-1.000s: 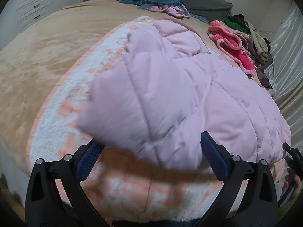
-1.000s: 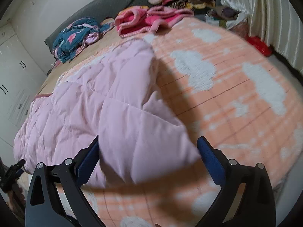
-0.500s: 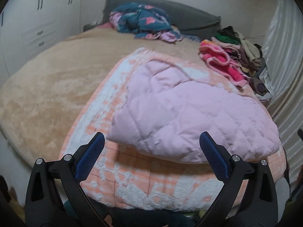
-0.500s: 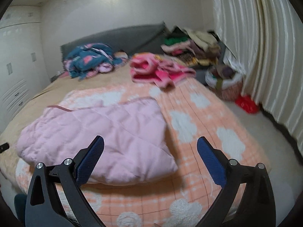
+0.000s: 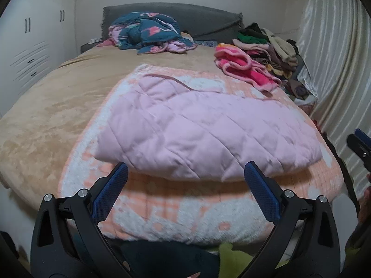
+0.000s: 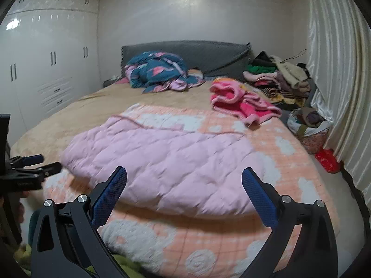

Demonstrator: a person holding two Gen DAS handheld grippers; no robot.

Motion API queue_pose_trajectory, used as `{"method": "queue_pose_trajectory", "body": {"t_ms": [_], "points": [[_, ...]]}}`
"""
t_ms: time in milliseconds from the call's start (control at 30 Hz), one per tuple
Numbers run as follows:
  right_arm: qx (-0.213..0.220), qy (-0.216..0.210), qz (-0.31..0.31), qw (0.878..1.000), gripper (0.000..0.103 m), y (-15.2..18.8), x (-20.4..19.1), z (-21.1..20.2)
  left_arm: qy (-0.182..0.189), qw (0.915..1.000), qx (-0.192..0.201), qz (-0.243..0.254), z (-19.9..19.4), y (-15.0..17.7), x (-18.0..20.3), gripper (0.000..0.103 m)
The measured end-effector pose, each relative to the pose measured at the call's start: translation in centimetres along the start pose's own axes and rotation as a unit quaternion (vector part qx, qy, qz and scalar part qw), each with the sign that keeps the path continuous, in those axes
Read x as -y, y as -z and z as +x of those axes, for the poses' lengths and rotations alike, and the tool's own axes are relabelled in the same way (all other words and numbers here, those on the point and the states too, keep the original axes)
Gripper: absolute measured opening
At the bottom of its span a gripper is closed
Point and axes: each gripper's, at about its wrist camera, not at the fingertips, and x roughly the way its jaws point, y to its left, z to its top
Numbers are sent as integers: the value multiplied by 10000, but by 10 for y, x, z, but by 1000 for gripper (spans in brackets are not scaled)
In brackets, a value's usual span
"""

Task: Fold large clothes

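Left claw (image 5: 184,176): two black plastic arms in open-frame, triangular cut-out form, splayed in V. Fingers (image 5: 111,191) faced with blue pads, fine cross-hatch texture, tapering to blunt tips. Two round silver screw heads on each arm near pad base.

Right claw (image 6: 184,179): same build, black frame, blue textured pads (image 6: 258,198), paired silver screws each side.

Left claw seen side-on from right wrist camera: black body, blue tip; pinkish blur beneath, possibly skin of hand, too blurred to confirm.
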Motion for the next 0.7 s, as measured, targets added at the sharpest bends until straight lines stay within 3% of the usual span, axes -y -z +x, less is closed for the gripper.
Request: {"method": "queue_pose_trajectory", "body": {"t_ms": [233, 400, 700], "points": [[-400, -327, 117, 9986, 99, 28, -24, 8, 277, 9995, -80, 147, 1, 21, 23, 94], [-600, -455, 92, 9971, 99, 43, -34, 15, 222, 9994, 5, 269, -1, 22, 28, 94], [-478, -468, 273, 9974, 99, 40, -27, 10, 214, 9993, 108, 295, -5, 20, 32, 94]]}}
